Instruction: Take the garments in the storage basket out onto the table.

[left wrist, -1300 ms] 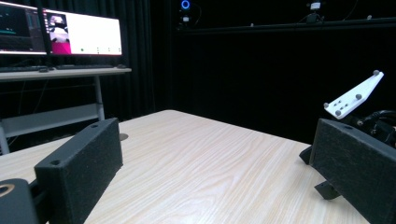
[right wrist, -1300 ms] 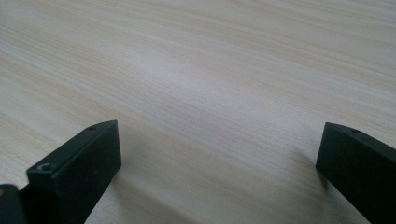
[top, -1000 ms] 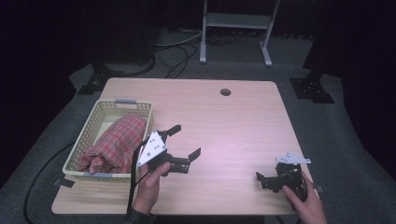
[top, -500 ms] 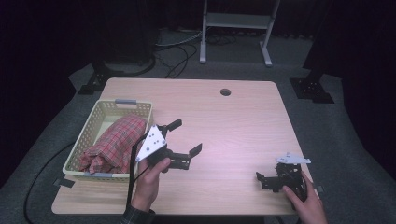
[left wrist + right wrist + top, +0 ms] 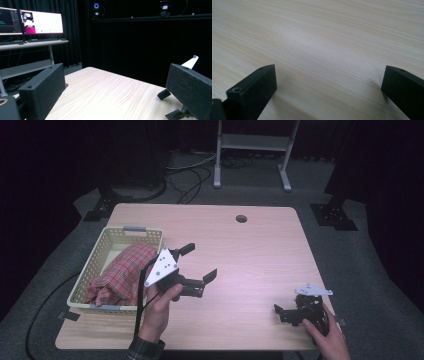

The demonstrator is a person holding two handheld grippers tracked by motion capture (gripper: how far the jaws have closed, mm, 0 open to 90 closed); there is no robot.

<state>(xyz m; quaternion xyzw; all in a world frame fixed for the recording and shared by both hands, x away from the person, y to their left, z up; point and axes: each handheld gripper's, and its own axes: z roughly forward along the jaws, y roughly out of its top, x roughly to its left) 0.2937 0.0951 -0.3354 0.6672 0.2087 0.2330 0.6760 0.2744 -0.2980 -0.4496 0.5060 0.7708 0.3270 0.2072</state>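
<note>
Far left on the pale wooden worktop (image 5: 260, 250): a cream perforated plastic basket (image 5: 100, 254) already holding the folded red plaid cloth (image 5: 122, 275), lying fully inside. Just right of the basket: left tongs (image 5: 197, 262) raised, jaws wide apart, empty, pointing away from the cloth. Near the right front edge: right tongs (image 5: 280, 312) low over bare wood, equally wide and empty. Judging by this, stowing looks done; little apparently left beyond parking both hands.

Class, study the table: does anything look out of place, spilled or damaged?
Nothing stands out. The plaid cloth lies bundled inside the basket, and both tools, left tool and right tool, are open and hold nothing.
</note>
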